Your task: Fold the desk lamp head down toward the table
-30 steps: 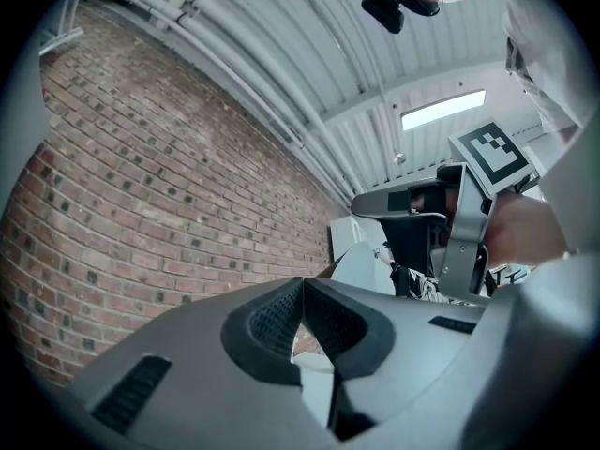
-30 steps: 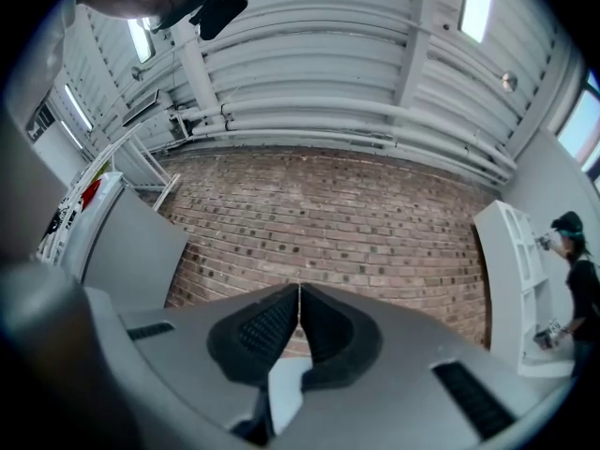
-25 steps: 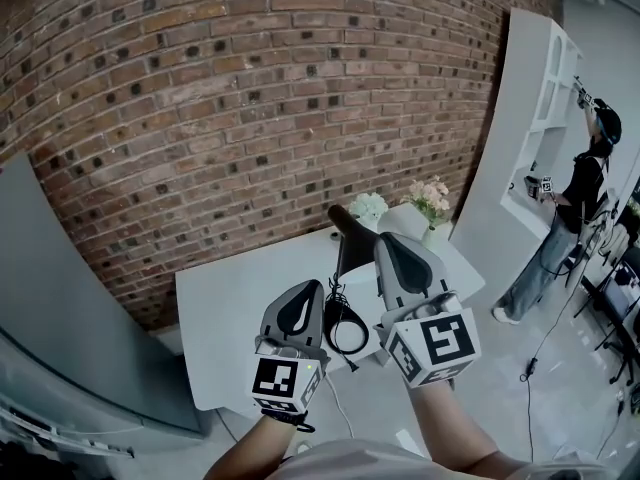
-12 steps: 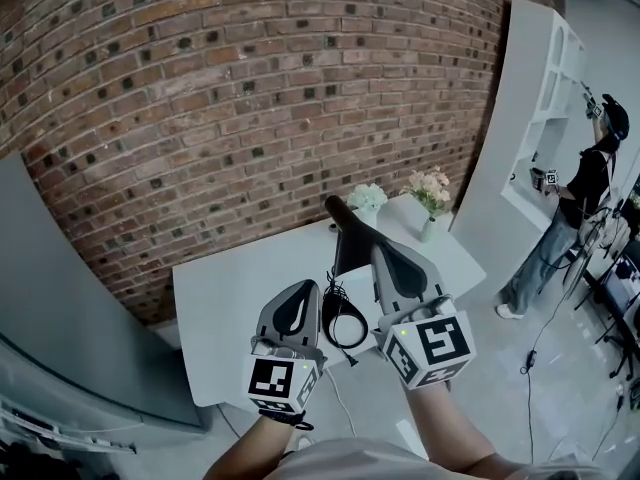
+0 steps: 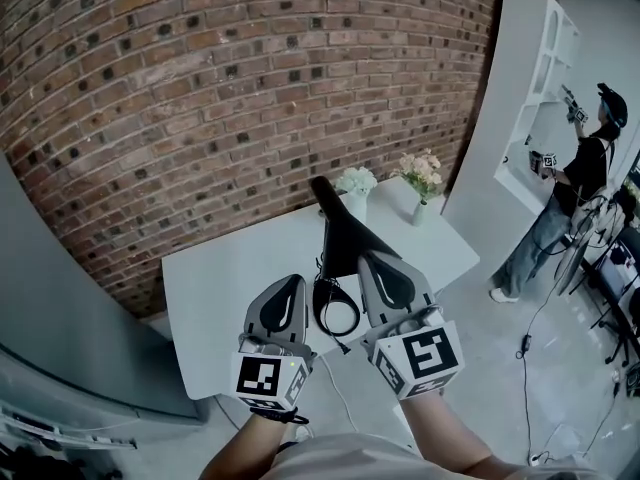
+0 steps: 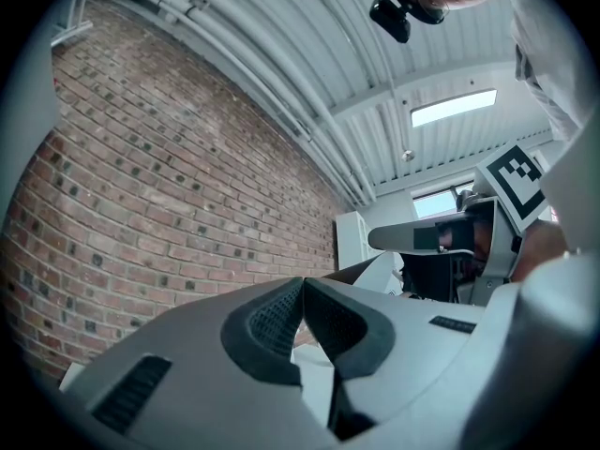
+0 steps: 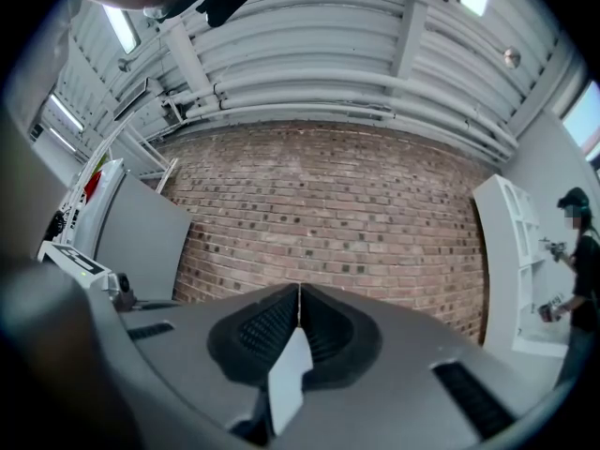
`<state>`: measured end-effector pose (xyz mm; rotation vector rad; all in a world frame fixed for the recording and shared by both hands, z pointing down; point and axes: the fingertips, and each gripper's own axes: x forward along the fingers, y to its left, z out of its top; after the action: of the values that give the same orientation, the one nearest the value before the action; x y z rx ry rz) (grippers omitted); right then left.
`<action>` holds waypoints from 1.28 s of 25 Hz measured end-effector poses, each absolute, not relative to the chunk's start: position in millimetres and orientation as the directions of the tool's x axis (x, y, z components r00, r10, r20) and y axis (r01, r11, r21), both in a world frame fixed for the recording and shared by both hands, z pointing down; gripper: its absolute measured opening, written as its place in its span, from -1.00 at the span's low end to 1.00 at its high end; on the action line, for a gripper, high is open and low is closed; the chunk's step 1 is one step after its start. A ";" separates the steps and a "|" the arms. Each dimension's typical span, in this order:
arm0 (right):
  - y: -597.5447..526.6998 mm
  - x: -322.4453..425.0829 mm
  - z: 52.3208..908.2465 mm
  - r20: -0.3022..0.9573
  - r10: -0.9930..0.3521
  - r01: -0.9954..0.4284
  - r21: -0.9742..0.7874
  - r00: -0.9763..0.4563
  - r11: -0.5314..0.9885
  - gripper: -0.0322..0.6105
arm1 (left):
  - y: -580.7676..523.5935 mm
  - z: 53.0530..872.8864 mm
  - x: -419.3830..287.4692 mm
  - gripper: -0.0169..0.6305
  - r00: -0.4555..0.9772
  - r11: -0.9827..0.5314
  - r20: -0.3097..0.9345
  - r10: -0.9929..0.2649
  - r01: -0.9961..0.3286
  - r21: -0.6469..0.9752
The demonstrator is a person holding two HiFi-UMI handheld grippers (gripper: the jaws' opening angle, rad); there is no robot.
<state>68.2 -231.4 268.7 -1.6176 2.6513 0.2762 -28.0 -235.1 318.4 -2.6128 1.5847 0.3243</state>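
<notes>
**Both grippers closed and empty, lamp between them on the table**

From my head view, the black desk lamp (image 5: 348, 240) stands on the white table (image 5: 220, 288). Its ring-shaped part (image 5: 335, 309) lies low between my two grippers, and its broad dark body rises toward the brick wall (image 5: 200, 88). My left gripper (image 5: 287, 284) sits just left of the ring. My right gripper (image 5: 376, 261) overlaps the lamp's lower body, and from above I cannot tell whether it touches.

The gripper views settle what the head view cannot. The left gripper (image 6: 302, 285) has its jaws pressed together with nothing between them. The right gripper (image 7: 299, 292) has its pads meeting at the tips as well, holding nothing. Both point up at brick and ceiling, so neither view shows the table top clearly, and I cannot pick out the lamp in them with any certainty.

The left gripper view catches my right gripper's marker cube (image 6: 515, 180) off to the side. Only the head view shows the two vases of flowers (image 5: 355, 182) at the table's far edge behind the lamp.

A person (image 5: 590, 168) stands at the white shelf unit (image 5: 520, 88), well away; the right gripper view cuts that person (image 7: 583, 251) off at the frame edge.
</notes>
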 end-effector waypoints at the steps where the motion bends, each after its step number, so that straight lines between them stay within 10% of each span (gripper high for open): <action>1: -230.6 68.7 270.2 -0.111 -0.881 -0.885 0.140 -0.460 0.444 -0.84 | -234.8 320.0 -27.6 -0.92 0.447 -0.466 -0.212 -0.869 -0.883 0.051; 32: -229.6 69.4 395.8 0.123 -0.884 -0.875 0.140 -0.450 0.464 -0.84 | -224.2 365.3 -29.9 -0.92 0.439 -0.449 -0.129 -0.889 -0.892 0.061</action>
<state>69.4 -229.6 395.8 -1.7224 2.8370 0.0929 -29.9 -224.2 365.3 -2.6511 1.6405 0.2213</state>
